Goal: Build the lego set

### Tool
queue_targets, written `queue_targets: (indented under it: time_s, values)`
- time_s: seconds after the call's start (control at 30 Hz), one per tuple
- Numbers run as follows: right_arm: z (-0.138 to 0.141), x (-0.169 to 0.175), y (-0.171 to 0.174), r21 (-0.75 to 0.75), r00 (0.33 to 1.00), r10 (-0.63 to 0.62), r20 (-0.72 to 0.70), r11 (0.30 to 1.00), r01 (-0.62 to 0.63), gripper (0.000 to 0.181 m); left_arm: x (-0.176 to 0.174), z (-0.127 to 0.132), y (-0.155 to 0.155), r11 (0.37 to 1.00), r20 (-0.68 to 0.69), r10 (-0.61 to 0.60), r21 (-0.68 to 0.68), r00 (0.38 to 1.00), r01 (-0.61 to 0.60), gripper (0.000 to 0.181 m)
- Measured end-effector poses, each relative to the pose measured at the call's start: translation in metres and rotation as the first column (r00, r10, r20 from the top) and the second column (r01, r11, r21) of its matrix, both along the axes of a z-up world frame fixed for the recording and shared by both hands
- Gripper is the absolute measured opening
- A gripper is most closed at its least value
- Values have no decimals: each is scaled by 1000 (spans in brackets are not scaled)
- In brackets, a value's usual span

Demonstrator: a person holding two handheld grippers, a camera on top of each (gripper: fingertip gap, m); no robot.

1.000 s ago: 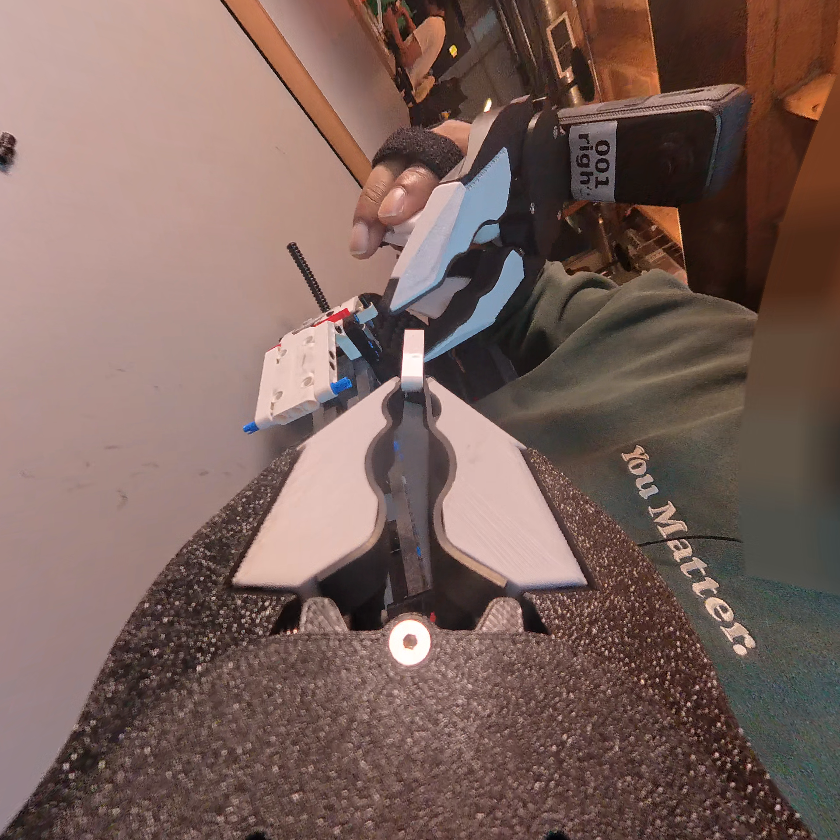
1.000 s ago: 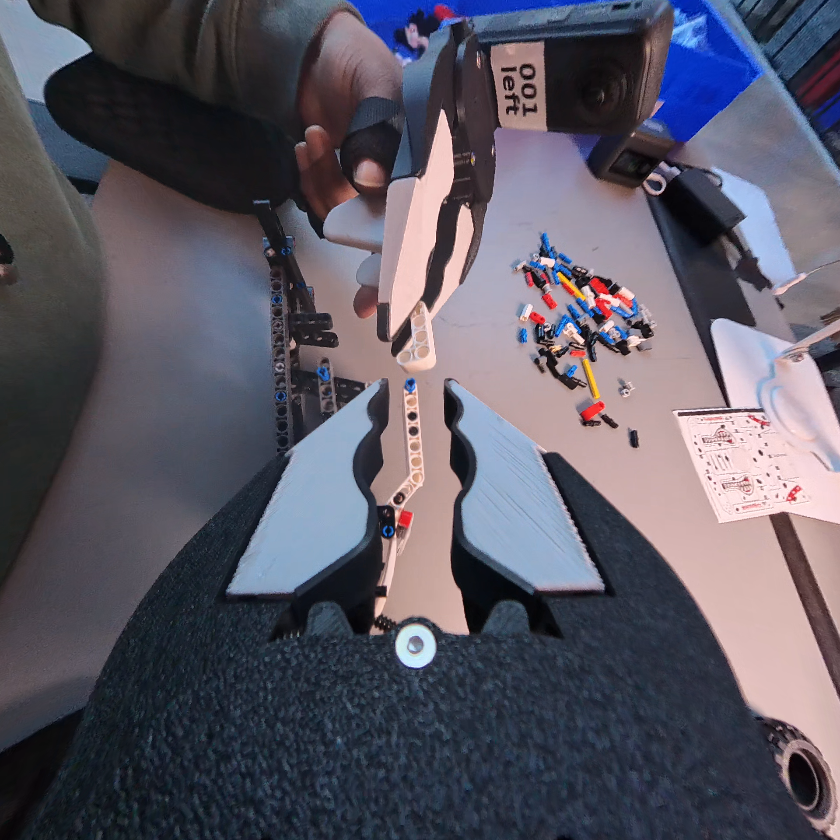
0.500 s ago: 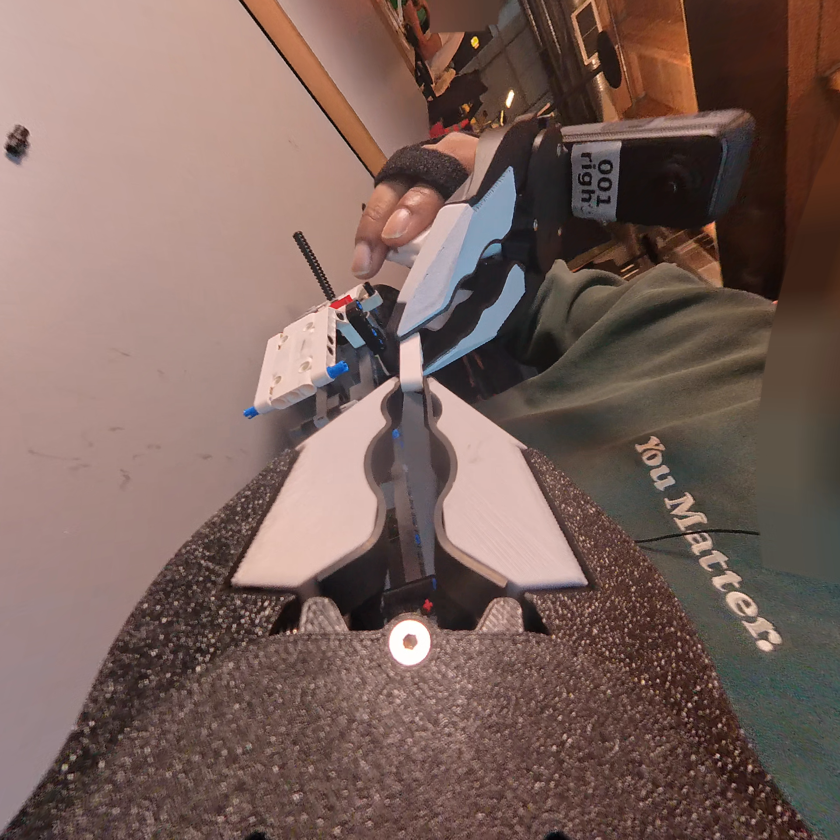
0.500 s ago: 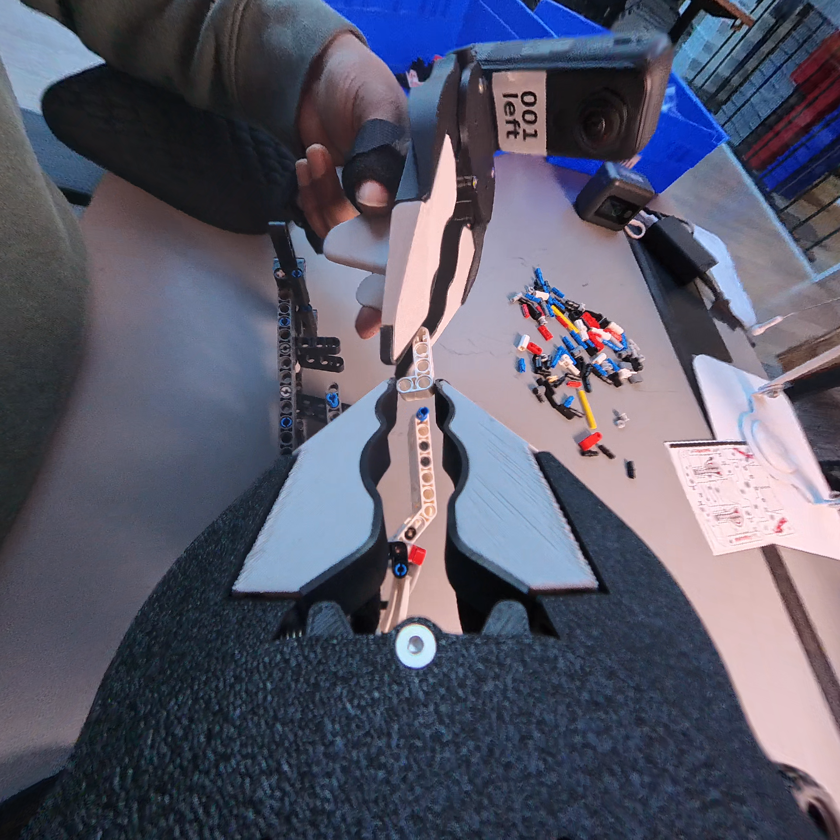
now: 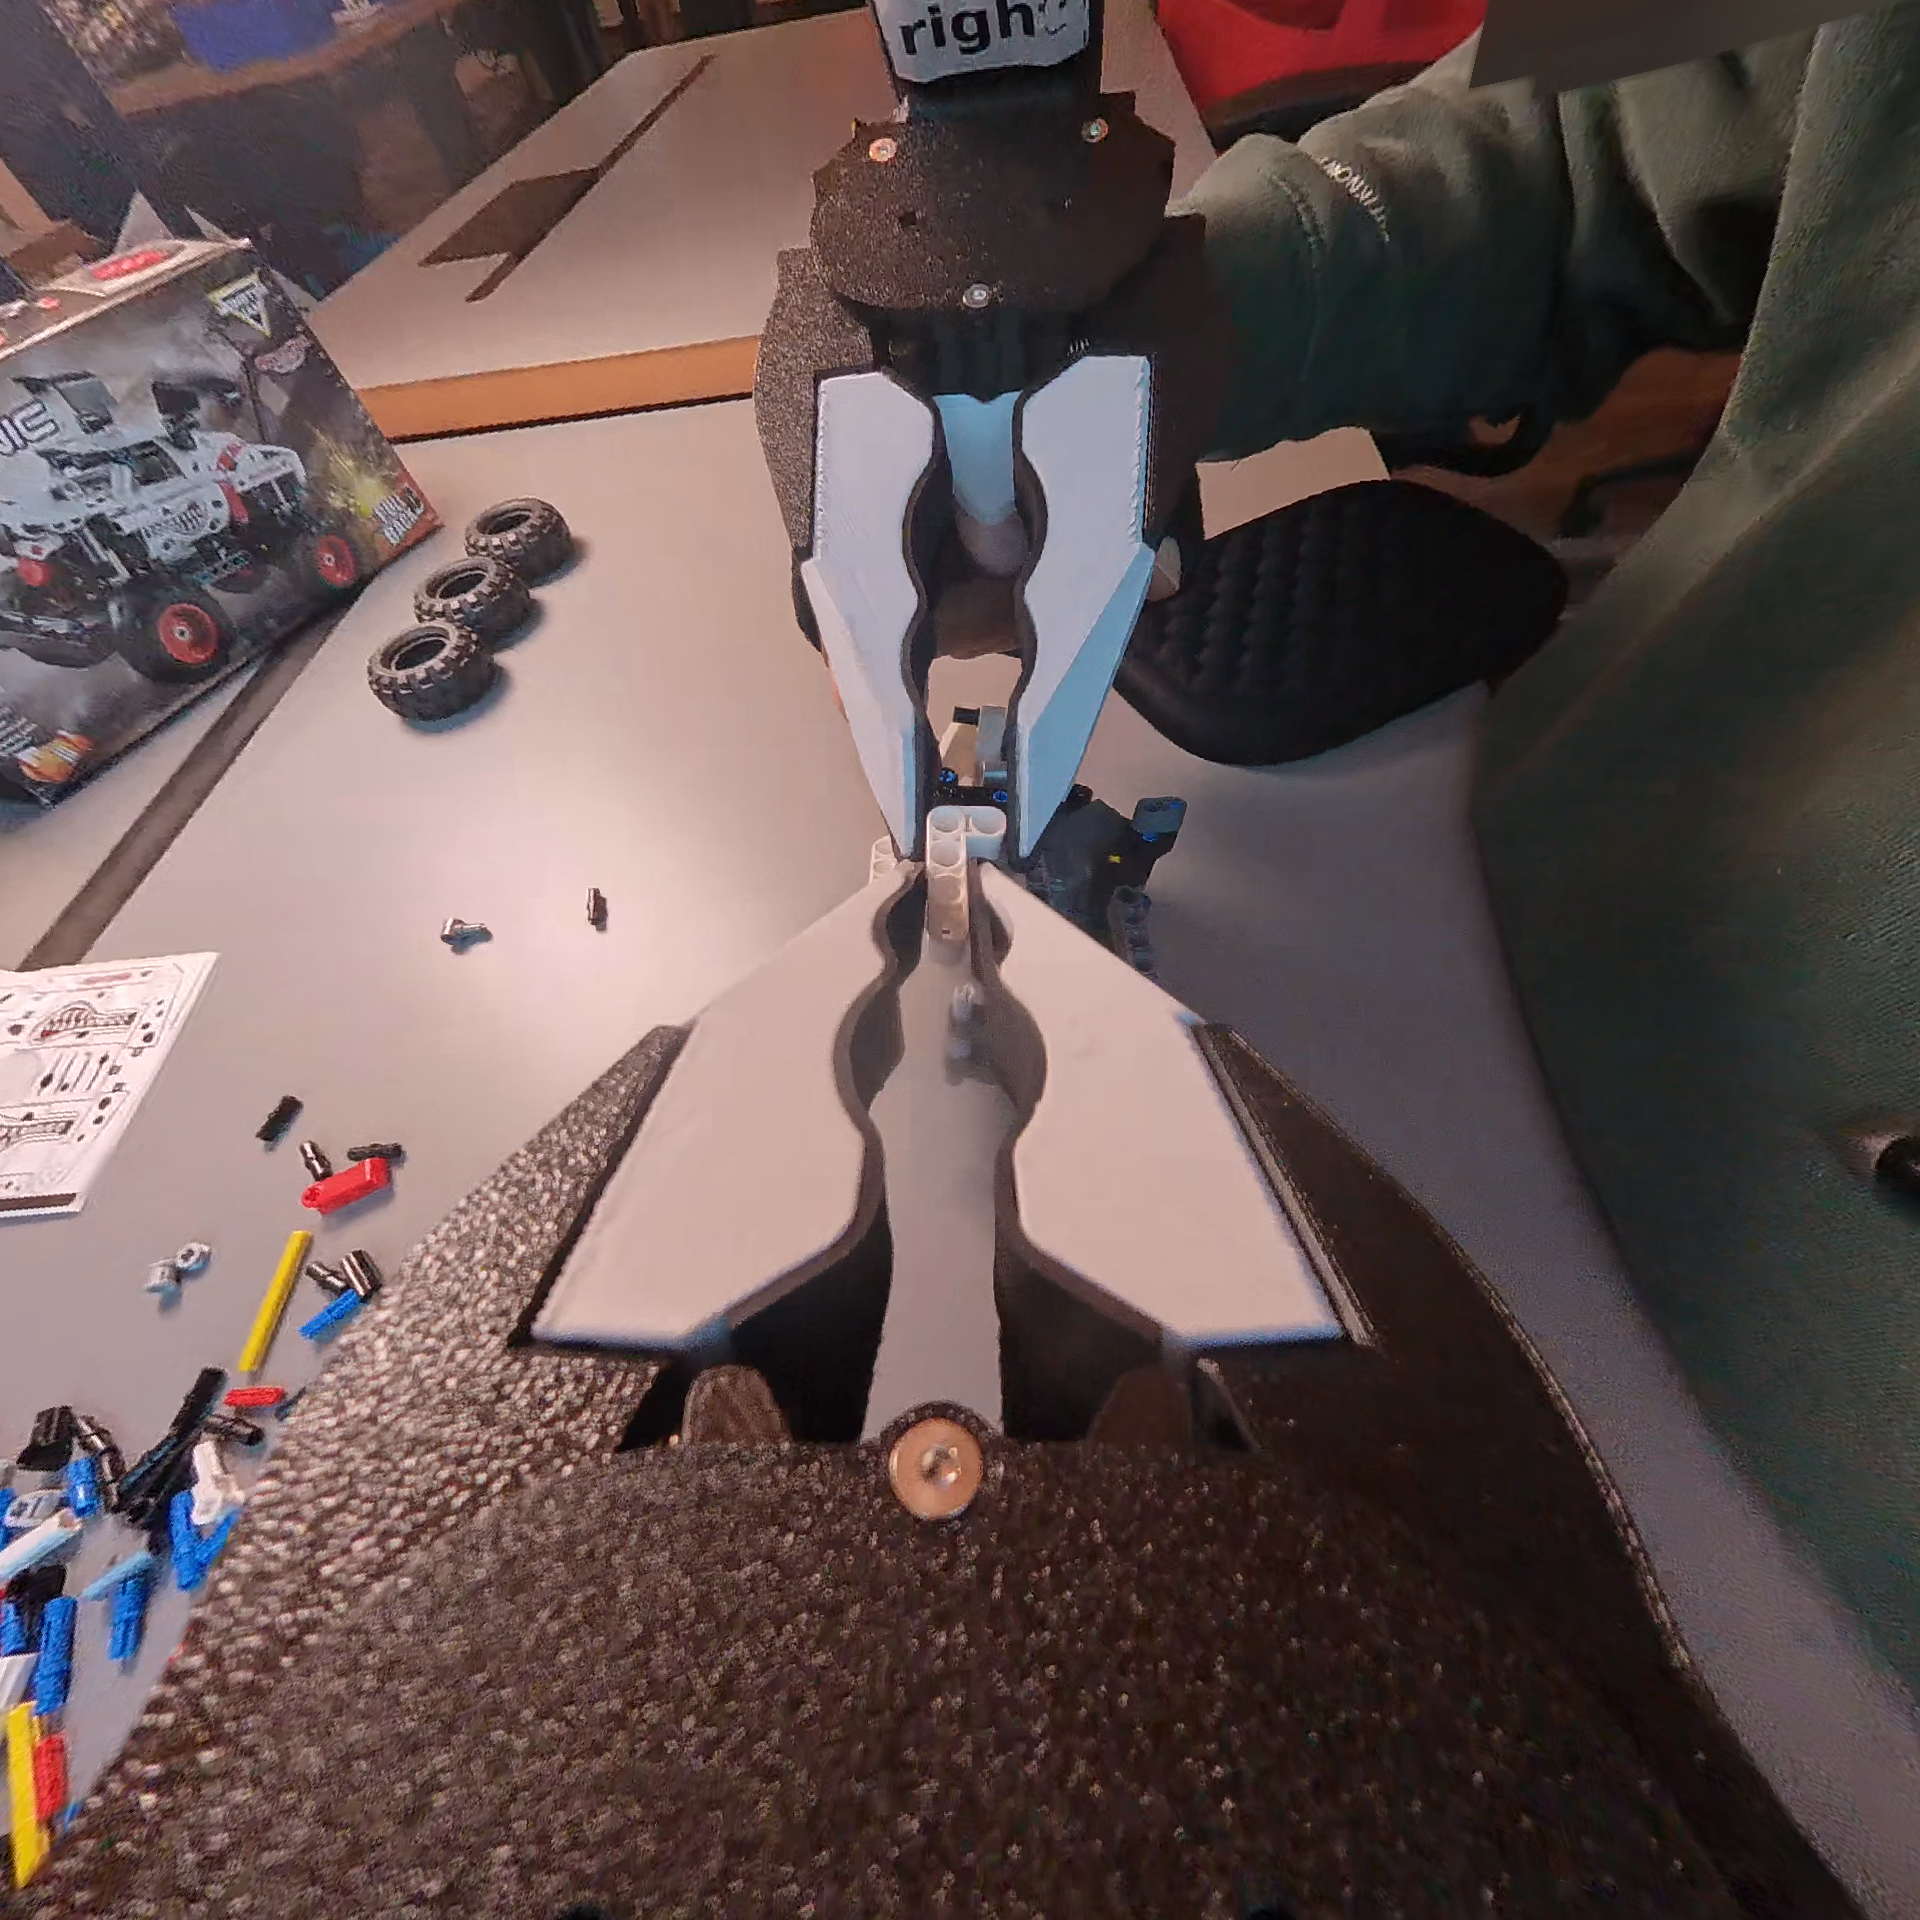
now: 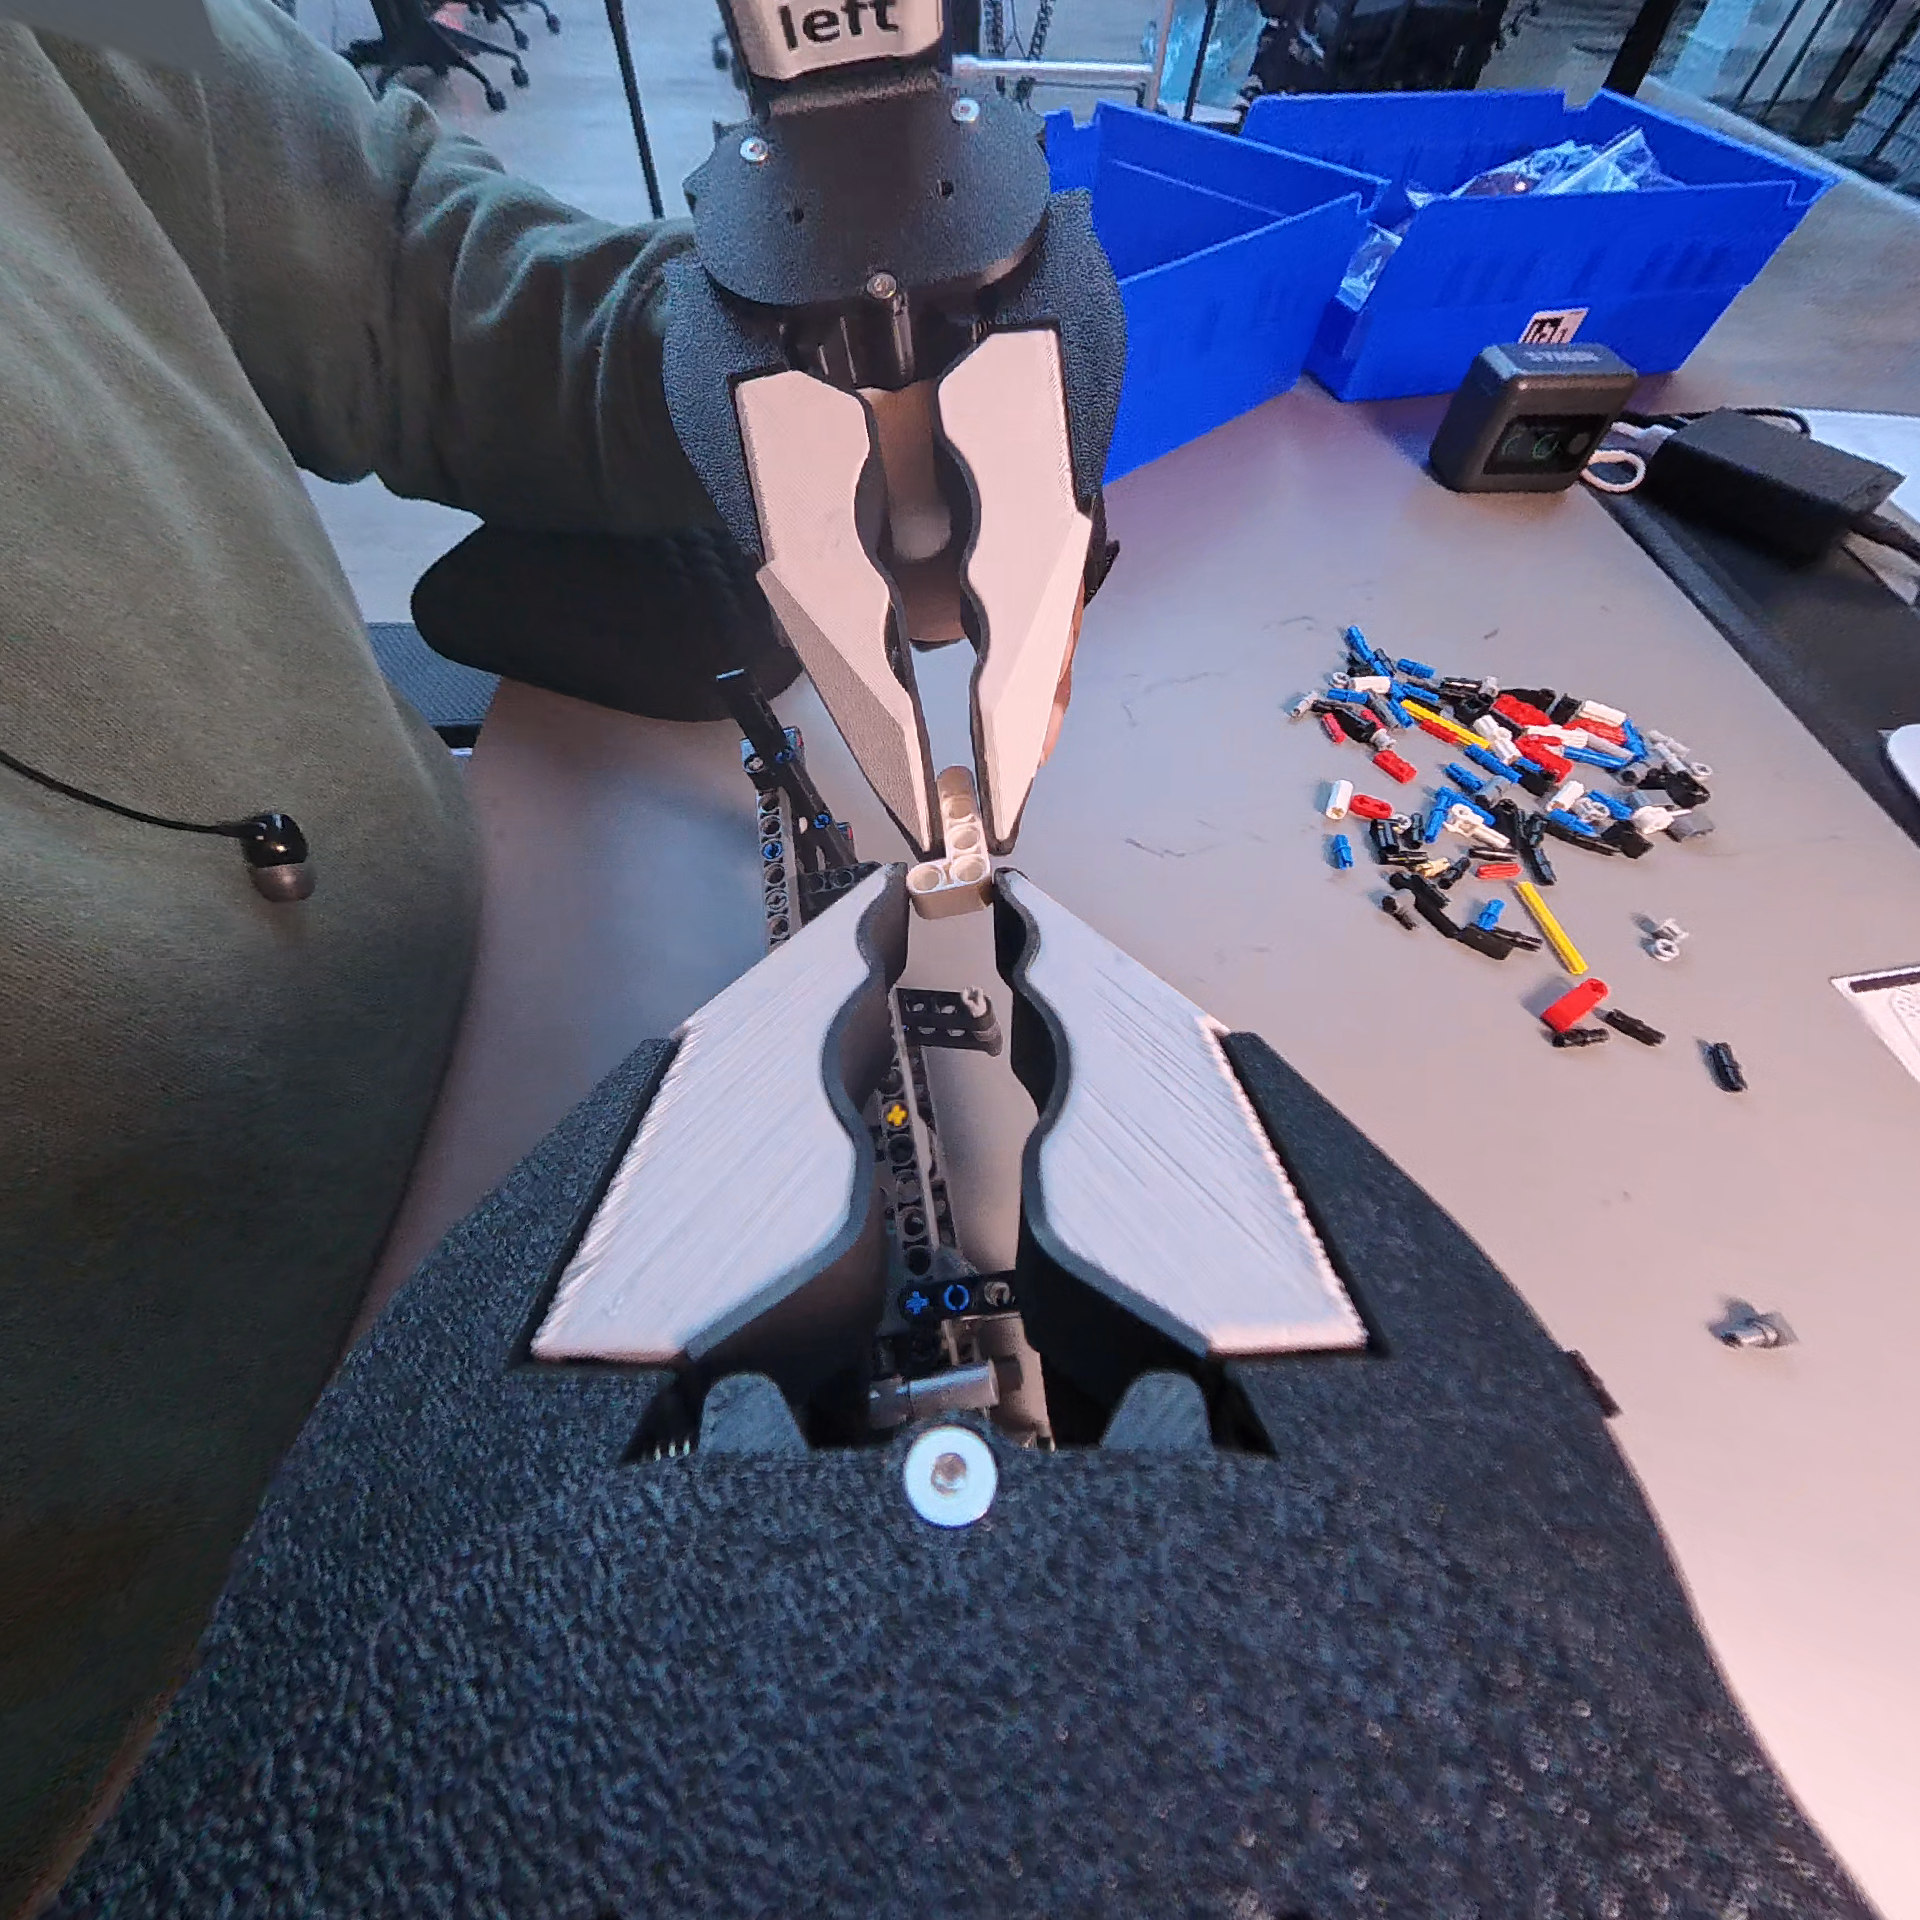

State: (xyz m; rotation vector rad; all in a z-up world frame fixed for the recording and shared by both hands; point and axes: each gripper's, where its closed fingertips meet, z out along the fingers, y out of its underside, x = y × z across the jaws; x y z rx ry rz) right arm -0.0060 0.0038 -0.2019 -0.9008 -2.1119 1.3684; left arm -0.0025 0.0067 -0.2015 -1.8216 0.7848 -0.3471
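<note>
Two grippers meeting tip to tip above the desk [image 6: 1299, 1143]: left gripper [image 5: 948, 896] fingers pinching white L-shaped beam [image 6: 954, 852], right gripper [image 6: 945, 896] fingers closing on its short arm, over black chassis frame [image 6: 914, 1174]; possibly dropping if released early

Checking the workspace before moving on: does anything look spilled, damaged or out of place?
Nothing looks damaged. Loose pieces lie in a scattered heap on the table, with strays around it, and three tyres sit beside the box. That looks like ordinary mid-build clutter.
</note>
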Motion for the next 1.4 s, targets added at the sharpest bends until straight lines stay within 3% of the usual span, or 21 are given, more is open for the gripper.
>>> queue_targets:
  time_s: [0.5, 0.87, 1.4]
  values:
    - [-19, -1, 3, 184, 999, -19, 36, 983, 12, 15, -3, -23, 2, 999, -77, 1, -41, 997, -4, 7]
    - [-25, -1, 14, 254, 997, -51, 58, 967, 35, 22, -21, -24, 1, 999, -62, 43, -26, 997, -44, 7]
    - [-36, 4, 6, 336, 996, -45, 83, 942, 14, 18, -7, -41, 1, 993, -73, -64, -108, 995, 56, 7]
